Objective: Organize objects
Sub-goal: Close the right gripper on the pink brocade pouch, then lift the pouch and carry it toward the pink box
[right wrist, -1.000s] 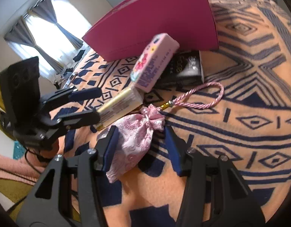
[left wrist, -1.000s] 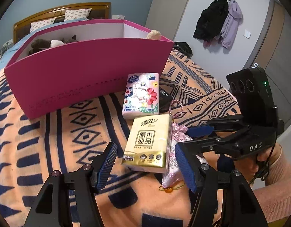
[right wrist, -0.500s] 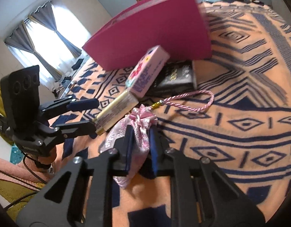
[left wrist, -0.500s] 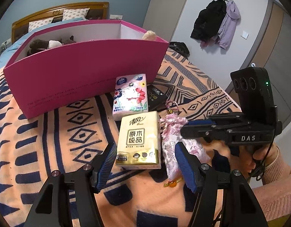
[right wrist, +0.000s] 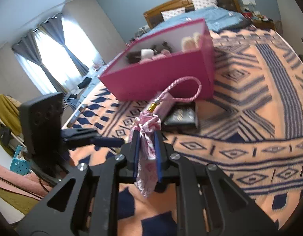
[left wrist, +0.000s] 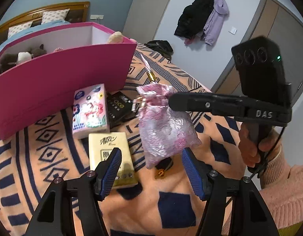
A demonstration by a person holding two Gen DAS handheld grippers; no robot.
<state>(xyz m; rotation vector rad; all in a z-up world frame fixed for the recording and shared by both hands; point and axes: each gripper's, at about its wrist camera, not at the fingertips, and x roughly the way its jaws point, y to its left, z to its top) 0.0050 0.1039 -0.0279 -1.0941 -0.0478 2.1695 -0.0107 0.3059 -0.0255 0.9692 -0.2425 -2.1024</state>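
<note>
My right gripper is shut on a pink brocade pouch and holds it in the air above the bed; its pink cord loop sticks up. In the left wrist view the pouch hangs from the right gripper. My left gripper is open and empty, low over the blanket, with a yellow tissue pack partly behind its left finger. A floral tissue pack and a black packet lie in front of the pink box.
The pink box holds plush toys and stands on the orange and navy blanket. A small gold charm lies on the blanket under the pouch. Coats hang on the far wall.
My right gripper has closed on the pink pouch and lifted it off the blanket. My left gripper stays open and has drawn back a little from the yellow pack.
</note>
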